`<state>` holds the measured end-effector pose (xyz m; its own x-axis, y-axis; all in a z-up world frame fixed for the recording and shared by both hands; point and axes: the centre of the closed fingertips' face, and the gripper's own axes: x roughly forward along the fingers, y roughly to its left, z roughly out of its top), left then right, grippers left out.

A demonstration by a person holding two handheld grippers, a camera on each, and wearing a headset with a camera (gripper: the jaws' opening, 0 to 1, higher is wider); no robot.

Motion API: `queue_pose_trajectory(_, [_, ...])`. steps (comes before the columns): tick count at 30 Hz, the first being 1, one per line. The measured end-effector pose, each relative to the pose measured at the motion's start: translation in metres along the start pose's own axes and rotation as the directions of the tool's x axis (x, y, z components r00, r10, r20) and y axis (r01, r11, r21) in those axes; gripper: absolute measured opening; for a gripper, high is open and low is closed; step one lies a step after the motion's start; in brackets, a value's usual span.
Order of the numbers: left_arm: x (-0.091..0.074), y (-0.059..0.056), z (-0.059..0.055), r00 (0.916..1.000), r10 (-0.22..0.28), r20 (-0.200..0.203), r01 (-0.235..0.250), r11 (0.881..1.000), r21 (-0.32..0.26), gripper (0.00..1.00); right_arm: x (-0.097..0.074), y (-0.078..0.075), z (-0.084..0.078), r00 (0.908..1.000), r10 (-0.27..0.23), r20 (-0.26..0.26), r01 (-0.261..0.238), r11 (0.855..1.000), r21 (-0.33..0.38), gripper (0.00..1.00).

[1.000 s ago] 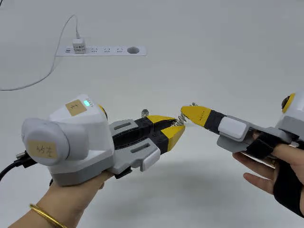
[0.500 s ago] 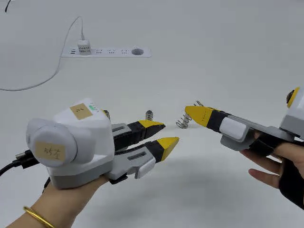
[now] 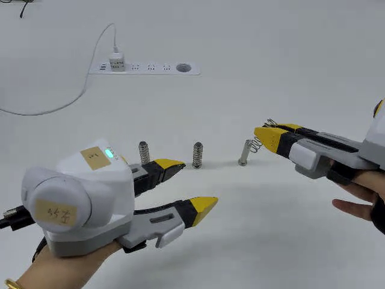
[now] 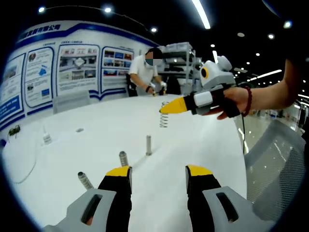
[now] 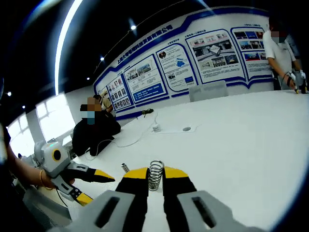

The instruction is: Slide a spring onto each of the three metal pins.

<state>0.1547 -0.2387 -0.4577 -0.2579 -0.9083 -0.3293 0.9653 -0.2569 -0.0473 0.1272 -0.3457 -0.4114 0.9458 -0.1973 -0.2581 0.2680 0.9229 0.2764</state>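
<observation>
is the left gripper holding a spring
No, the left gripper is open with nothing between its jaws.

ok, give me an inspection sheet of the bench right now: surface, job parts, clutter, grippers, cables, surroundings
Surface: white workbench, plain, no marks seen.
Job's things: three upright pins in a row. Pin by the left gripper and middle pin each carry a spring. Third pin is bare. Last spring is held near it, not yet on.
Clutter: nothing seen.
Grippers: left gripper open, holding nothing. Right gripper shut on the last spring.
Cables: white charger plugged into the power strip, its white cable trailing off left. Black cable behind the left gripper.
Surroundings: wall posters; a seated person at the bench edge.
</observation>
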Motion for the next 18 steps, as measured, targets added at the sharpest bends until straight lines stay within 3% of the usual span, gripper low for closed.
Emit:
queue_pose_trajectory(9, [-0.011,0.01,-0.008,0.9981,0.061,-0.009,-0.061,0.997,-0.043,0.61,0.015,-0.015,-0.003,0.9988,-0.045,-0.017,0.043,0.991,-0.129,0.12])
queue_pose_trajectory(18, [-0.02,0.02,-0.012,0.9937,0.111,-0.019,-0.112,0.991,-0.069,0.74,0.029,-0.029,-0.01,0.9962,-0.084,-0.025,0.078,0.979,-0.19,0.12])
